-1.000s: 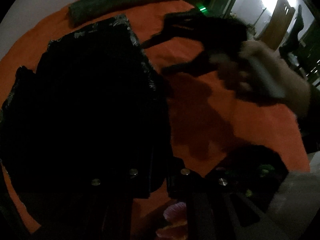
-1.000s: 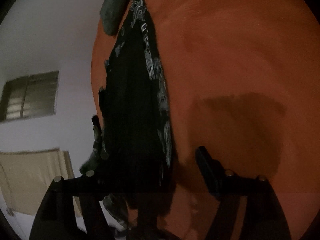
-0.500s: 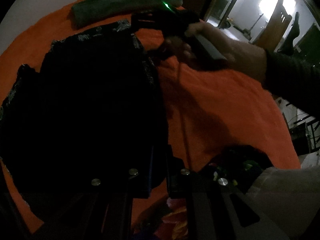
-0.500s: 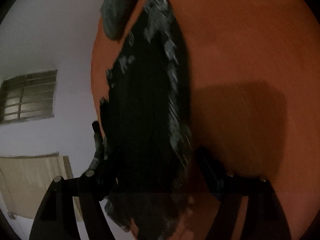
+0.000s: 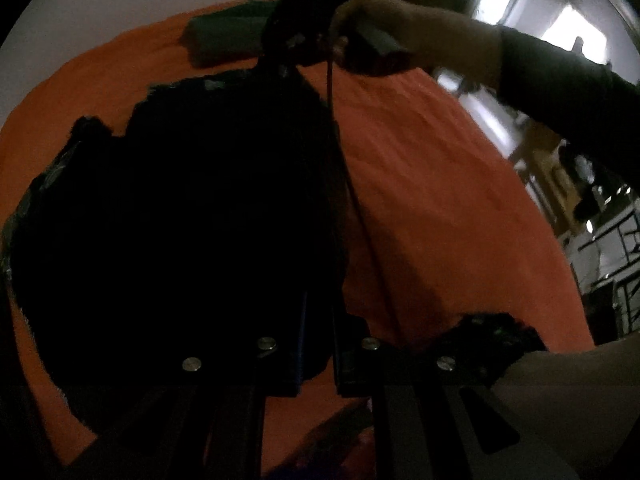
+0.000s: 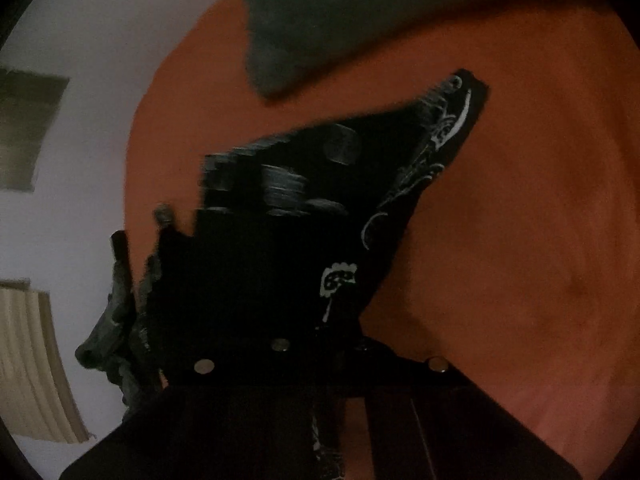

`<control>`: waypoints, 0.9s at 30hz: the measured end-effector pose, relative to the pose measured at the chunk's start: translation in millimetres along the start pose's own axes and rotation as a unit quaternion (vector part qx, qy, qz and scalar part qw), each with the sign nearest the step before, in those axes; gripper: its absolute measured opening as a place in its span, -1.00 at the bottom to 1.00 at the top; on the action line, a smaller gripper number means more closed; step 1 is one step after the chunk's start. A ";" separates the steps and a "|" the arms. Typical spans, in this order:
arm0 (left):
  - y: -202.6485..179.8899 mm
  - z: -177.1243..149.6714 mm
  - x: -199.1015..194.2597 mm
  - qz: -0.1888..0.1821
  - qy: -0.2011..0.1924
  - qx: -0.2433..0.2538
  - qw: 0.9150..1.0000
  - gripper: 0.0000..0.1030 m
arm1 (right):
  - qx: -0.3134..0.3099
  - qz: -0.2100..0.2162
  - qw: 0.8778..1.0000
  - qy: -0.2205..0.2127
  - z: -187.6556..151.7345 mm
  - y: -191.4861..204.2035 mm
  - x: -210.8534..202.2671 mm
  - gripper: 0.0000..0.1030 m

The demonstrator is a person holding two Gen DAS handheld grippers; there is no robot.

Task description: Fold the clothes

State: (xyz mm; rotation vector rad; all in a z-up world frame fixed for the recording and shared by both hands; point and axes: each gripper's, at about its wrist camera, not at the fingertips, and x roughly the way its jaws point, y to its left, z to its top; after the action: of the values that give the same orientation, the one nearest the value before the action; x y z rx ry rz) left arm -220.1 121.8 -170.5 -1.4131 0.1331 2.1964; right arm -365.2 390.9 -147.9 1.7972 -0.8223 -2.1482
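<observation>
My left gripper [image 5: 316, 344] pinches the near edge of the black patterned garment [image 5: 180, 220] lying on the orange bed [image 5: 440, 200]; my right gripper [image 6: 320, 344] has just been closing and now clamps its far corner, lifted

Open orange bedcover [image 5: 440, 200] right of the black patterned garment [image 5: 180, 220], rolled grey-green cloth [image 6: 320, 20] blocking the far edge

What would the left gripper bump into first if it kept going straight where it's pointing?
Most likely the black patterned garment. It already lies between the left gripper jaws and fills the view ahead, with the orange bedspread beneath it. Depth is hard to judge in this dark picture.
</observation>
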 end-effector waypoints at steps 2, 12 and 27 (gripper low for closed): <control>22.1 -10.6 -15.5 0.004 -0.019 -0.024 1.000 -0.79 | -0.026 -0.019 0.999 0.001 6.1 40.8 -1.3 -0.97; 168.2 -117.6 -72.6 0.015 -0.099 -0.332 0.938 -0.79 | -0.209 -0.100 0.972 0.041 -17.7 281.1 70.4 -0.97; 201.0 -235.4 -35.3 -0.065 -0.070 -0.526 0.845 -0.79 | -0.463 -0.255 0.841 0.113 -161.7 458.4 306.7 -0.97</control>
State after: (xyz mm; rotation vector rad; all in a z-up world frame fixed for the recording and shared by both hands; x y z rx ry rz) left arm -110.8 -146.8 -284.4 -1.6458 -1.3728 2.2933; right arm -362.6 -183.4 -168.6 1.7055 0.7503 -1.9464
